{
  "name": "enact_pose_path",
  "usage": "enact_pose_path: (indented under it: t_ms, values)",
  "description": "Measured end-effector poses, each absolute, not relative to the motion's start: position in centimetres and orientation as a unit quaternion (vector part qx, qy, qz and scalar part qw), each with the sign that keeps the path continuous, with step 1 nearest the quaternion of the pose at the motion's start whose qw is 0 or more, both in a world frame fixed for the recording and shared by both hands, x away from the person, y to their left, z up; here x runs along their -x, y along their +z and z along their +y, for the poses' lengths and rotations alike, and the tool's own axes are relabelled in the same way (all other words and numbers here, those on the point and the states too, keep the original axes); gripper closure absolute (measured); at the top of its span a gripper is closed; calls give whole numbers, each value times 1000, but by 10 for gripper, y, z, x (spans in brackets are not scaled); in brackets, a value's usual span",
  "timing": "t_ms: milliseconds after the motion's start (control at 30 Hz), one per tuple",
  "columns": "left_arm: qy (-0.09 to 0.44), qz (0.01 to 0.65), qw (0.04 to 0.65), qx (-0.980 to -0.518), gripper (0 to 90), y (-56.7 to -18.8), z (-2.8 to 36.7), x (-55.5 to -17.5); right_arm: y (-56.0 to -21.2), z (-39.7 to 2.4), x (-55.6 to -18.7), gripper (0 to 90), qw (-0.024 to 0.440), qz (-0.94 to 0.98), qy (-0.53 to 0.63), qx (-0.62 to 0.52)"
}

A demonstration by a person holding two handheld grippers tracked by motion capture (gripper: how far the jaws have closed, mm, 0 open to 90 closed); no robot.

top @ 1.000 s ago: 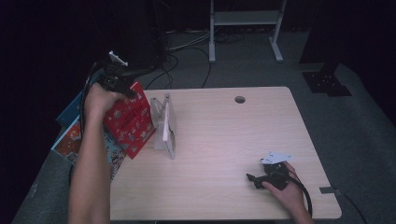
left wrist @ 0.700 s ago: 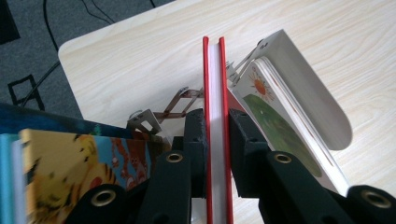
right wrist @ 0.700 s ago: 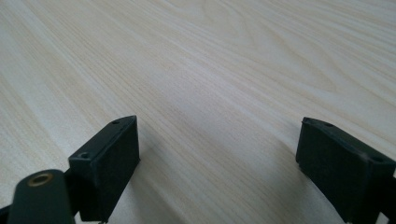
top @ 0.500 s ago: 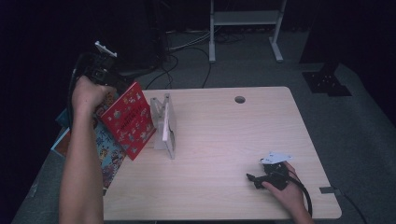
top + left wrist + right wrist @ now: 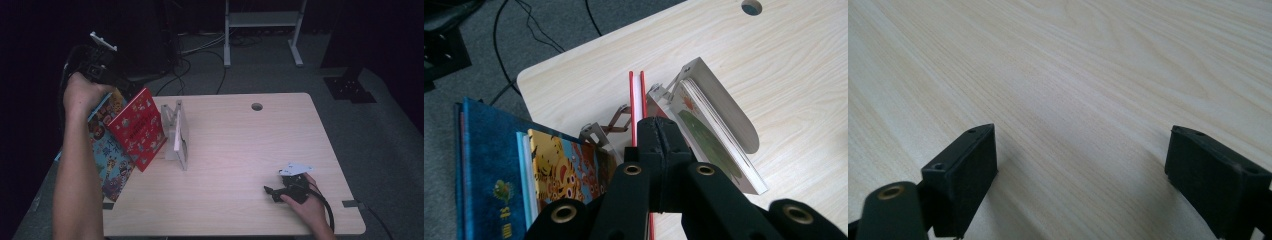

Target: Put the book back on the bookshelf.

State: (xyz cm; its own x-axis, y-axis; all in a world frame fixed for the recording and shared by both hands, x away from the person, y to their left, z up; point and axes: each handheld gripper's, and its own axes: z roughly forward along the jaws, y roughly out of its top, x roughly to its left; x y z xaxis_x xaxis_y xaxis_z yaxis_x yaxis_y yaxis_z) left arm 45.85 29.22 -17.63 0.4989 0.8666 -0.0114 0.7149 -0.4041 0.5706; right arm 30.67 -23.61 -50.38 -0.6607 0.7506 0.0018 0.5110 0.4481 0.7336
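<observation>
Pinching the top edge of the thin red picture book (image 5: 137,127), the left tongs (image 5: 657,131) have just been closing and now sit pressed onto it, holding it tilted at the tabletop's (image 5: 240,150) left edge, beside the white metal book rack (image 5: 176,134). This looks like the lifting step; next it needs guiding into a rack slot. Far right, the right tongs (image 5: 1083,165) rest spread and empty on bare wood.
</observation>
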Motion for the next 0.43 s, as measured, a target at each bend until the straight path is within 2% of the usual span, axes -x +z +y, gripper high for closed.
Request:
enact_pose_path:
  t_ms: [433]
  values:
    - [147, 477, 264, -825, 898, -171, 293, -454, -504, -236, -307, 126, 164, 835, 365, -378]
